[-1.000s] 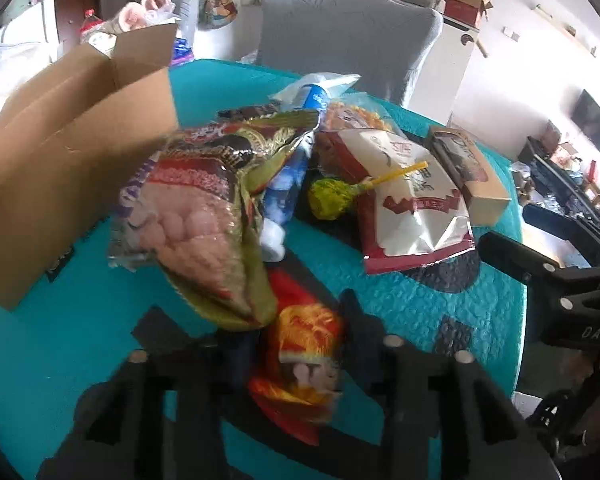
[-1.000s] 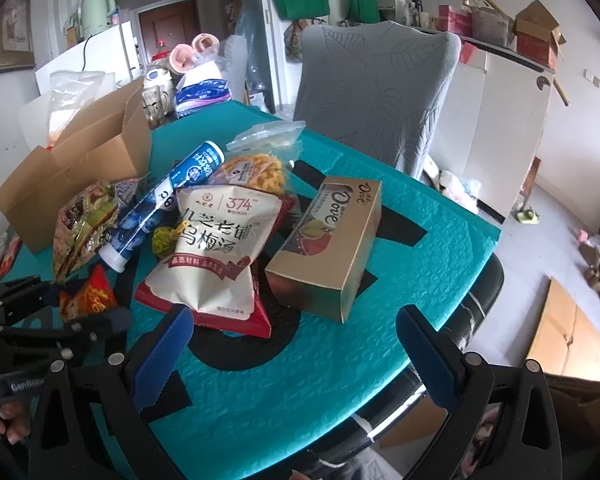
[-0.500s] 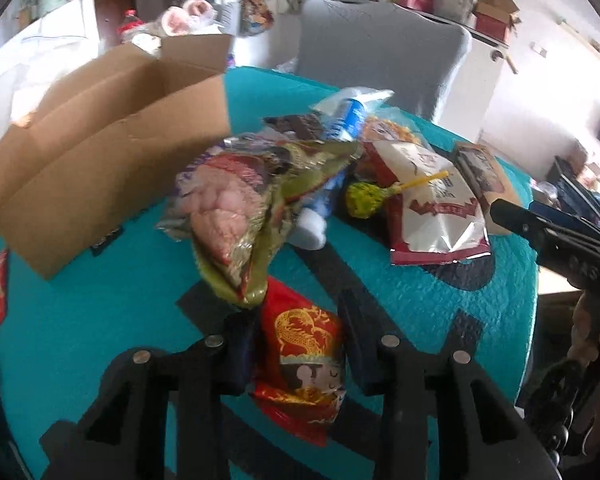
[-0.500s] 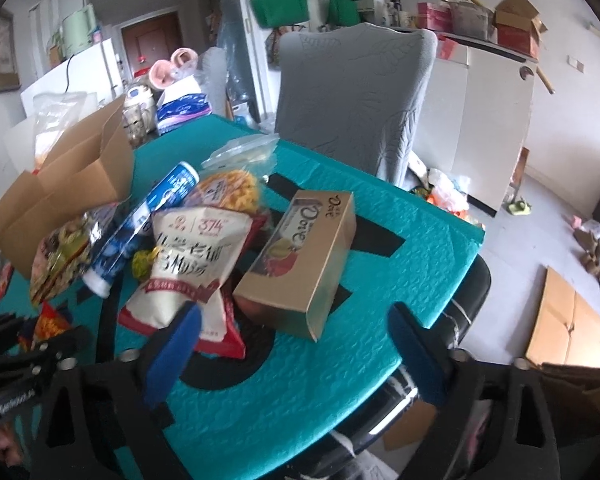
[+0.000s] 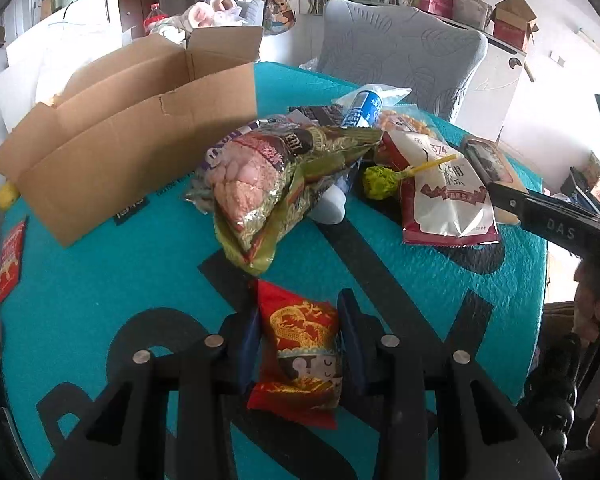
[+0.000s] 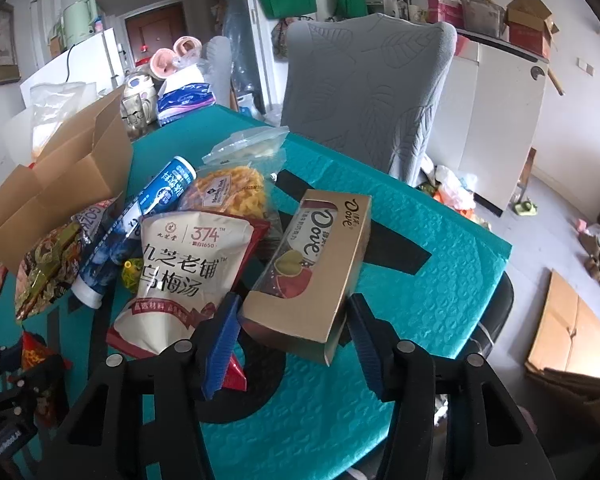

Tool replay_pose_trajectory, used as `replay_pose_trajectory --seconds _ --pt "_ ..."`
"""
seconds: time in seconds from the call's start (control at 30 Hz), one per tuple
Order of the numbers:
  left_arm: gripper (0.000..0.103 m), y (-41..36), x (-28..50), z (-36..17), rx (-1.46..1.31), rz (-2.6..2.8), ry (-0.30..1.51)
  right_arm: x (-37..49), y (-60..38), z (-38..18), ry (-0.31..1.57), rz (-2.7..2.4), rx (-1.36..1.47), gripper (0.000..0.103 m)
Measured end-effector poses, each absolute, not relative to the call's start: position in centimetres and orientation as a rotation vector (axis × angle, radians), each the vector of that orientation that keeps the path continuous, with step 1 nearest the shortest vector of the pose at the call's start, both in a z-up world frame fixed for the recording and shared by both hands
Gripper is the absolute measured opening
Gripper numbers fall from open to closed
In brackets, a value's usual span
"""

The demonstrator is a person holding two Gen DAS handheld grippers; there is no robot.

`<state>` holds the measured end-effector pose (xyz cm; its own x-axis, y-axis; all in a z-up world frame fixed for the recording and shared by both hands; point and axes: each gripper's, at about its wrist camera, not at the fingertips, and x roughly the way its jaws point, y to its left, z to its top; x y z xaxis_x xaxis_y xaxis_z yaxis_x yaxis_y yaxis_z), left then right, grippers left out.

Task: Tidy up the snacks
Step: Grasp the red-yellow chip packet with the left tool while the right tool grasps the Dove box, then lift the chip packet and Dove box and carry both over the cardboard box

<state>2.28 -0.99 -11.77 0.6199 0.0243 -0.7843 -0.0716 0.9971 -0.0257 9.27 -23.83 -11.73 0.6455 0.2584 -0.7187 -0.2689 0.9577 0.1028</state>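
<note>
My left gripper (image 5: 300, 328) is shut on a small red snack packet (image 5: 300, 348) with a gold dragon, held just above the teal table. A green-gold bag of pink sweets (image 5: 268, 184) lies ahead of it, beside an open cardboard box (image 5: 132, 140). My right gripper (image 6: 292, 332) is open, its blue pads either side of the near end of a gold Dove chocolate box (image 6: 316, 272). A white 374 pouch (image 6: 184, 276), a blue tube (image 6: 140, 216), a yellow snack bag (image 6: 228, 192) and a green lollipop (image 5: 380, 180) lie close together.
The teal table (image 6: 440, 288) has black lettering; its edge drops off at right. A grey chair (image 6: 364, 92) stands behind it. Red packets (image 5: 8, 256) lie at the table's left edge. Folded cardboard (image 6: 572, 344) lies on the floor.
My left gripper has drawn back from the sweets bag with the red packet. My right gripper has moved forward and narrowed its jaws around the Dove box's near end.
</note>
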Motion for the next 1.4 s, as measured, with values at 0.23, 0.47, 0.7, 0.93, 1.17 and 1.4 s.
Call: replay_pose_trajectory --seconds 0.23,0.47,0.7,0.93,1.17,1.4 --pt "0.037 -1.1 1.9 -12.2 -0.106 0.025 0.919 6.7 -25.0 -11.0 0.880 0.387 -0.037 0.049" --pt "0.037 -1.3 1.6 -12.5 -0.084 0.023 0.913 3.9 -24.6 -10.3 0.917 0.446 -0.121 0.050" --pt "0.038 -1.7 1.5 -12.5 -0.059 0.042 0.915 5.8 -23.8 -10.4 0.896 0.435 -0.081 0.074" --pt "0.045 -1.7 0.9 -12.5 -0.065 0.068 0.912 7.9 -22.7 -12.1 0.944 0.411 -0.125 0.074" --pt "0.039 -0.8 0.5 -12.4 -0.099 0.072 0.903 7.9 -23.0 -12.5 0.913 0.380 -0.112 0.051" --pt "0.038 -0.7 0.1 -12.3 -0.150 0.026 0.897 6.3 -24.1 -12.1 0.891 0.389 -0.088 0.044"
